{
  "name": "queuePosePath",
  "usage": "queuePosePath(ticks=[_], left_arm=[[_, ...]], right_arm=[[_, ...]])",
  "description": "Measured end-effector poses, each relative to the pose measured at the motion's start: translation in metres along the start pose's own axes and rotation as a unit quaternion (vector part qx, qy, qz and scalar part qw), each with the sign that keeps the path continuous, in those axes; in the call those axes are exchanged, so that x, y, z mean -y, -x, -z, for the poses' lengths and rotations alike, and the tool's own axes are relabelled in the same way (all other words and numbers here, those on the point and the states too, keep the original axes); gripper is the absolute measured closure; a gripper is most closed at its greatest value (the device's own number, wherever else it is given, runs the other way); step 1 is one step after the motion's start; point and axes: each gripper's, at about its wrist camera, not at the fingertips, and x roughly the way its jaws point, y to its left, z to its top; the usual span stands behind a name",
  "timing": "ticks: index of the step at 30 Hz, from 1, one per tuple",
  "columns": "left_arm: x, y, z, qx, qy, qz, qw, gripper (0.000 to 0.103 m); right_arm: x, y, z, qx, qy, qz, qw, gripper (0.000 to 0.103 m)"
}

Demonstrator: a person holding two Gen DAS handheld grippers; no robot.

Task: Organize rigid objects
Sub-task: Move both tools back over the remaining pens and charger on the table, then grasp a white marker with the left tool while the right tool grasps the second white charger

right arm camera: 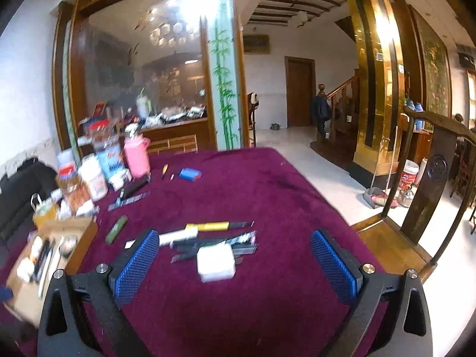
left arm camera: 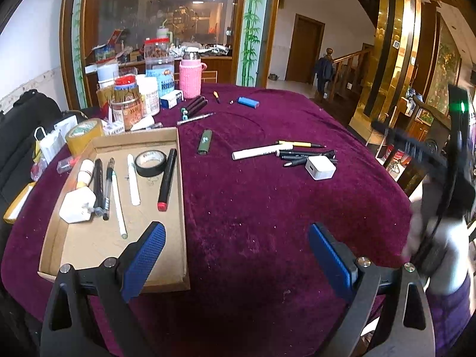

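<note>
A shallow cardboard tray (left arm camera: 104, 244) lies at the left of the purple tablecloth, holding several pens, a red-tipped black marker (left arm camera: 167, 178), a roll of black tape (left arm camera: 150, 163) and a white plug (left arm camera: 76, 205). Loose on the cloth lie a white marker (left arm camera: 257, 151), a yellow pen (left arm camera: 297, 144), several black pens (left arm camera: 306, 156) and a white charger cube (left arm camera: 320, 167). My left gripper (left arm camera: 238, 255) hangs open and empty above the tray's right edge. My right gripper (right arm camera: 235, 263) is open over the blurred charger cube (right arm camera: 215, 263) and pen pile (right arm camera: 208, 235).
A green lighter (left arm camera: 205, 142), a blue lighter (left arm camera: 247, 102) and more pens (left arm camera: 195, 105) lie farther back. Jars, a pink bottle (left arm camera: 190, 76) and a tape roll (left arm camera: 84, 134) crowd the back left. A wooden chair (right arm camera: 428, 193) stands off the table's right edge.
</note>
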Motion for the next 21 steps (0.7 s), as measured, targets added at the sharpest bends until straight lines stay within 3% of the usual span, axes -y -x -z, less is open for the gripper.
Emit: queuePosePath(ticks=[5,8,11,13,15,18,21], left_arm=[[0.001,-0.012,-0.001,-0.024,0.005,0.012,0.9996,0.007],[0.005,-0.019,-0.009,-0.041,0.007,0.036,0.9985,0.007],[0.009,-0.028,-0.023,-0.046,-0.005,0.035,0.9983,0.007],[0.013,-0.039,-0.036,-0.048,-0.020,0.027,0.9983,0.007],[0.020,-0.055,-0.051,-0.048,-0.043,0.019,0.9977,0.007],[0.035,-0.090,-0.075,-0.048,-0.089,0.006,0.9949,0.007],[0.050,-0.141,-0.093,-0.071,-0.128,0.020,0.9891,0.007]], right_arm=[[0.019,-0.046,-0.024,0.005,-0.016,-0.016,1.000,0.000],[0.031,-0.078,-0.021,-0.006,-0.038,-0.027,0.999,0.000],[0.041,-0.098,-0.011,-0.018,-0.058,-0.028,0.998,0.000],[0.051,-0.109,0.004,-0.025,-0.076,-0.026,0.996,0.000],[0.058,-0.120,0.008,-0.063,-0.090,-0.023,0.994,0.001],[0.067,-0.118,0.008,-0.051,-0.106,-0.026,0.993,0.001],[0.068,-0.123,0.011,-0.067,-0.105,-0.029,0.992,0.001]])
